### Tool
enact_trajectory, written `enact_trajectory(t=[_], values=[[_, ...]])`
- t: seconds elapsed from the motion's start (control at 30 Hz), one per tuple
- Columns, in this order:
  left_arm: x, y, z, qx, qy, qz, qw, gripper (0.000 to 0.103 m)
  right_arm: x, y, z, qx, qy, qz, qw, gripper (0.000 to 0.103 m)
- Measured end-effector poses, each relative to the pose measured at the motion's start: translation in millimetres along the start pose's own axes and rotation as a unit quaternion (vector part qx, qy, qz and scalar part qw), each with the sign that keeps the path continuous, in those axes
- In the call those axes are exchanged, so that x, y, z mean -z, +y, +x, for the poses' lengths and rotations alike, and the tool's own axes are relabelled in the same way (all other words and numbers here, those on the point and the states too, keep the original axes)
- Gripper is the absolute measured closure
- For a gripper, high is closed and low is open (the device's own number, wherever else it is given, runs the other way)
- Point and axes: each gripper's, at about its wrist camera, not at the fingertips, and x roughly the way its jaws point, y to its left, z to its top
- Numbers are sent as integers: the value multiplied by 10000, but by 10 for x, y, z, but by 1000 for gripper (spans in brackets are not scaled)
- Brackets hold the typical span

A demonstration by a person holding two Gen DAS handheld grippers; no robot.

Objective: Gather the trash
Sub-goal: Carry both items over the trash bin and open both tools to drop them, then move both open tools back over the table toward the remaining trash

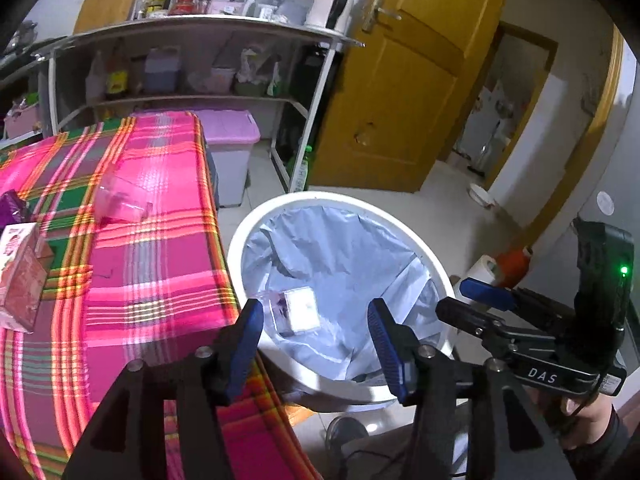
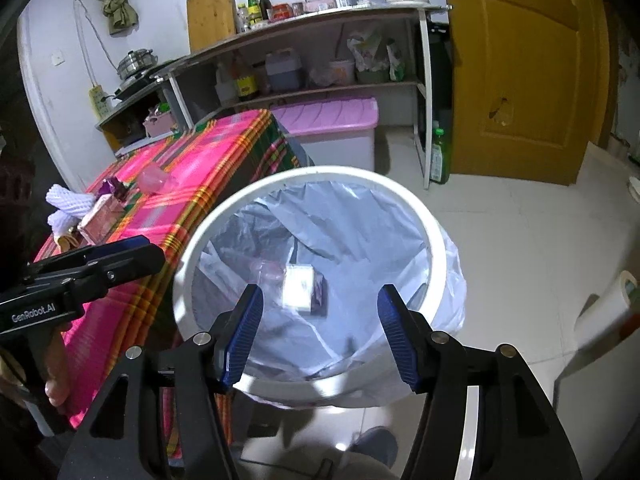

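Observation:
A white trash bin [image 1: 340, 198] [image 2: 320, 174] with a pale liner stands on the floor beside the pink plaid table [image 1: 152, 280] [image 2: 224, 148]. At its bottom lie a white box [image 1: 302, 308] [image 2: 298, 288] and a clear plastic piece. My left gripper [image 1: 316, 320] hangs open over the bin's near edge, empty. My right gripper [image 2: 320, 300] [image 1: 466, 298] is open above the bin mouth, also empty. On the table rest a clear pink cup [image 1: 120, 200] [image 2: 154, 180], a pink carton [image 1: 20, 276] [image 2: 100, 220], a purple wrapper [image 1: 12, 204] and a white foam net [image 2: 66, 204].
A pink-lidded storage box [image 1: 230, 132] [image 2: 328, 120] sits behind the table under a metal shelf rack [image 1: 200, 32]. A wooden door [image 1: 400, 100] stands at the right, with a green bottle [image 2: 440, 156] on the floor near it. A person's shoe [image 1: 346, 432] is beside the bin.

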Motion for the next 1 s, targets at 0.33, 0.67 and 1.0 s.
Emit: enact_trajectory(t=[0.33,0.67,1.0], values=[[121,93,-511,-271,-458,-40,9986,49,-53,349,-293,-206,-282,-221,9991,43],[374,305,-1046,-805,-815,-174,9933,49,-13,737,-304,-708,-381,-528,9954,43],[553,530,-1325,-1258,-914,-291,9874,50,6,1037,-215,-1001,-228,-838,9912,43]])
